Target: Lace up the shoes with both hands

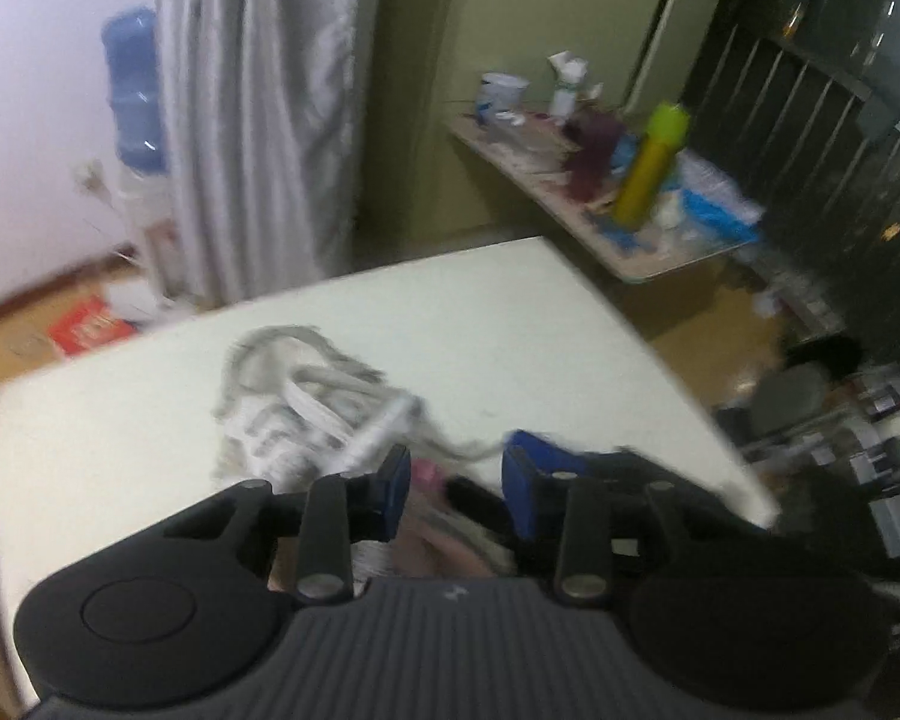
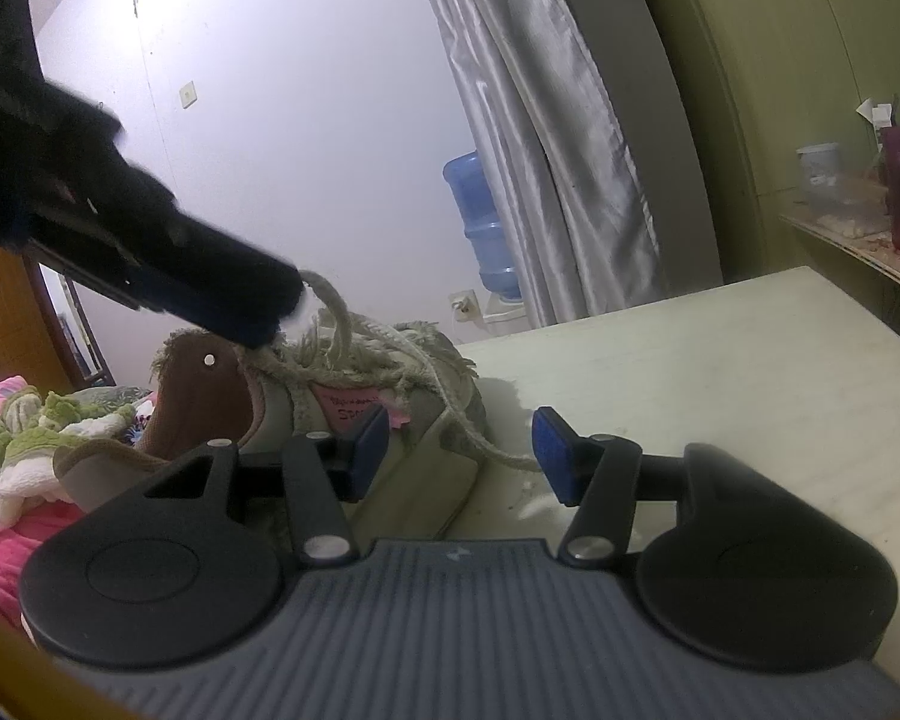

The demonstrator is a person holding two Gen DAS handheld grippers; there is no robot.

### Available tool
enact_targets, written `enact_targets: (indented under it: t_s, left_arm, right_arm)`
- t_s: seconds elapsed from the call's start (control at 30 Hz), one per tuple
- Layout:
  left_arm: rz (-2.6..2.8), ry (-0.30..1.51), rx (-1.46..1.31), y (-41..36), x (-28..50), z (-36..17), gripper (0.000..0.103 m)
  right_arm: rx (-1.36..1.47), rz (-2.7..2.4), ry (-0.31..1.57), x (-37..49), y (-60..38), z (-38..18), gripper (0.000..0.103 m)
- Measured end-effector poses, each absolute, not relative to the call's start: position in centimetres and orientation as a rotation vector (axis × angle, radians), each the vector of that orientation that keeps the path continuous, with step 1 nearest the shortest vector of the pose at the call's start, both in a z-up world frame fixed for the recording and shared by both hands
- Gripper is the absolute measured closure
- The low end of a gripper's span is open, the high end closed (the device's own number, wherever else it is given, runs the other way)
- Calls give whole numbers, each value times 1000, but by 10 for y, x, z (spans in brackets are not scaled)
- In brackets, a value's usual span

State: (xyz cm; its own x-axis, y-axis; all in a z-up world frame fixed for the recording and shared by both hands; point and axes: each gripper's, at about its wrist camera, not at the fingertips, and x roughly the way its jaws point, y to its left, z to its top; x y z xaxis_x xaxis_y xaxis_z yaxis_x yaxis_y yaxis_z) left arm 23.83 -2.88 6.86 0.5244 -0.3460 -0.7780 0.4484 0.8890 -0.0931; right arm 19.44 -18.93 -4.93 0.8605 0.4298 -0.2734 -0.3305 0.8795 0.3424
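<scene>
A grey-beige shoe (image 2: 402, 420) with a brown lining lies on the white table (image 2: 720, 372), with rough cream laces (image 2: 336, 306) heaped loosely over its top. My right gripper (image 2: 462, 456) is open, its left pad in front of the shoe's side, and one lace trails toward its right pad. My left gripper (image 2: 270, 312) comes down from the upper left, its tip against the lace pile. In the blurred left wrist view its jaws (image 1: 459, 489) stand apart over the shoe (image 1: 294, 402). A lace (image 1: 468, 450) runs to the tip of its right pad, and nothing is pinched.
The table's (image 1: 510, 324) far corner and right edge lie close behind the shoe. Beyond it stands a cluttered side shelf (image 1: 630, 228) with a yellow-green bottle (image 1: 654, 168). A blue water bottle (image 2: 486, 222) and a silver curtain (image 2: 540, 138) stand at the wall. Pink bedding (image 2: 6, 450) is at the left.
</scene>
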Motion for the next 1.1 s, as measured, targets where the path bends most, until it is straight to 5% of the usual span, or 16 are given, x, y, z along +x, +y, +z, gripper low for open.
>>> enact_targets:
  t_s: [0.17, 0.43, 1.1]
  left_arm:
    - [-373, 922, 135, -27, 256, 65, 67]
    - [-349, 950, -60, 1, 281, 52, 96]
    - [-581, 979, -319, 23, 296, 27, 95]
  right_arm:
    - [291, 401, 356, 195, -187, -45, 50]
    - [293, 401, 358, 196, -187, -45, 50]
    - [289, 404, 357, 199, -187, -47, 49]
